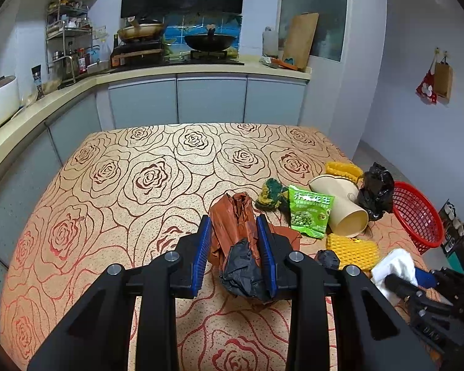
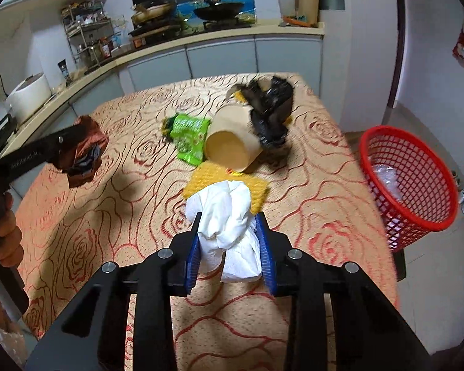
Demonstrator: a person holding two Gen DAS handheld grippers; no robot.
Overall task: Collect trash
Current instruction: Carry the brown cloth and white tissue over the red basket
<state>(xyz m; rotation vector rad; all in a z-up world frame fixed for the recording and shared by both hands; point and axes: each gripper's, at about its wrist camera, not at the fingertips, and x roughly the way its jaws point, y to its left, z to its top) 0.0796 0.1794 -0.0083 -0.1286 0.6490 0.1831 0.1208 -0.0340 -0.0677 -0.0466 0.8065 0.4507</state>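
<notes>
Clamping left gripper (image 1: 235, 249) on brown bag wad (image 1: 235, 225); right gripper (image 2: 229, 245) pinching white tissue (image 2: 229, 216). Ahead of right: paper cup (image 2: 232, 142); off right: red basket (image 2: 408, 182).

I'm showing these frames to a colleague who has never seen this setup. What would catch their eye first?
Probably the two loaded grippers: the left gripper is shut on a crumpled brown and black bag, and the right gripper is shut on a white tissue wad. Next comes the red basket beyond the table's right edge, and the litter heap around a tipped paper cup on the rose-patterned tablecloth.
</notes>
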